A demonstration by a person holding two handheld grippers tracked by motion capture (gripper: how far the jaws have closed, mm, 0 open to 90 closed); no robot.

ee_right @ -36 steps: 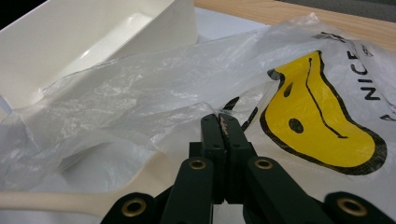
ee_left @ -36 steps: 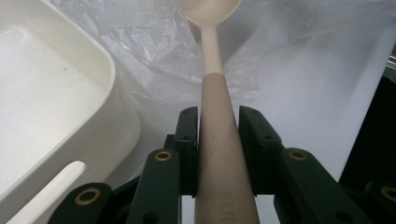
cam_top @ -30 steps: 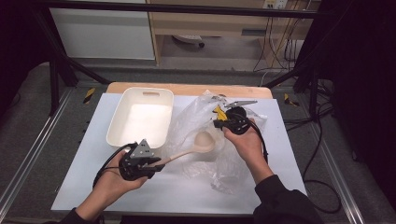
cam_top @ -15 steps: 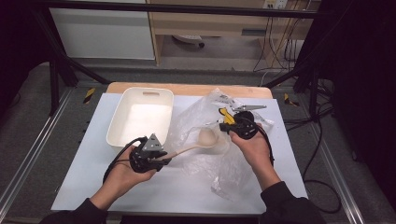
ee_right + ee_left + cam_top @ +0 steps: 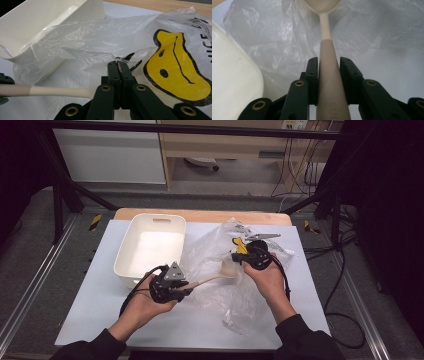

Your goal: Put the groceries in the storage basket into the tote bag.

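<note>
Since a second earlier, the left gripper (image 5: 186, 285) had carried the spoon (image 5: 215, 278) toward the plastic bag (image 5: 220, 270), its bowl now at the bag's mouth. On the desk (image 5: 90, 285), a white tray (image 5: 150, 247) sat at the left, the crumpled bag just beside it, printed with a yellow figure (image 5: 175, 72). The left jaws were clenched on the spoon's handle (image 5: 330, 75), the bowl pointing away into the plastic. The right gripper (image 5: 239, 256) had its jaws pinched tight on a fold of the bag's edge, lifting it.
</note>
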